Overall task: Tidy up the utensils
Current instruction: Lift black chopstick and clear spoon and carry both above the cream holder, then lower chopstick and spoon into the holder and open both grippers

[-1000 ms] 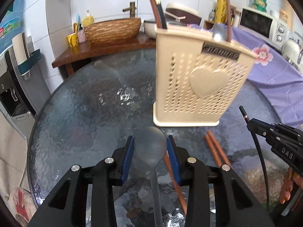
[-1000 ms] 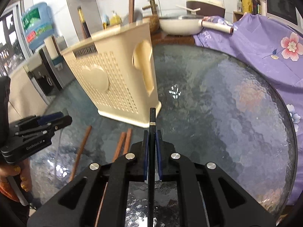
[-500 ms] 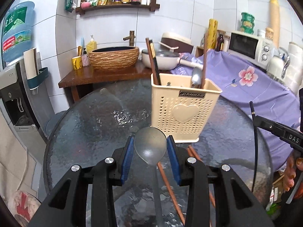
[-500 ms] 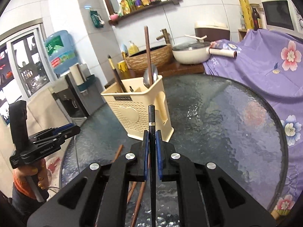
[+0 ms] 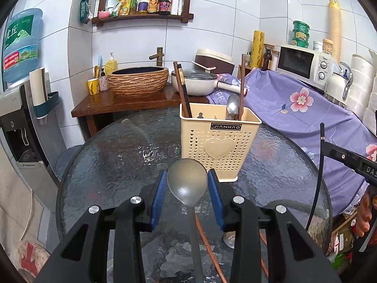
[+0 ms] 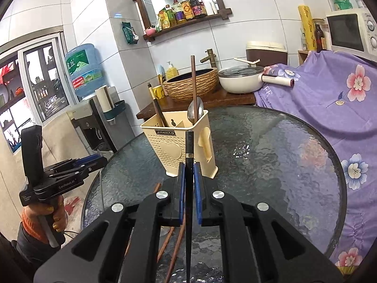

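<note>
1. Spoon (image 5: 187, 181): held at centre of the left wrist view, bowl forward between the blue pads (image 5: 157, 199) of the left gripper (image 5: 187, 188). The jaws stand at bowl width; whether the pads press the bowl edges or merely flank it cannot be told from this angle, so the grip is probably a light one.
2. Chopstick (image 6: 189, 151): dark, pinched upright between the closed jaws of the right gripper (image 6: 188, 186), centre of the right wrist view, its tip pointing at the holder (image 6: 181, 146).
3. Holder: cream, perforated, standing on the glass table (image 6: 282, 155) at mid-frame. It already contains chopsticks at the left and a spoon with a brown stick at the right.
4. Loose chopsticks (image 6: 174, 247): brown, lying flat on the table below the gripper, lower centre of the frame.
5. Handling, spoon: judged rigid, light and smooth. A hold across the rounded bowl can slip or pivot; the flat handle gives a surer seat.
6. Handling, chopstick: judged stiff, thin and light, with a glossy finish. Gripped mid-length it may swing; keep the jaws square on the shaft.
7. Handling, holder: judged light plastic; a sideways push from an entering utensil could slide or tip it on the glass.
</note>
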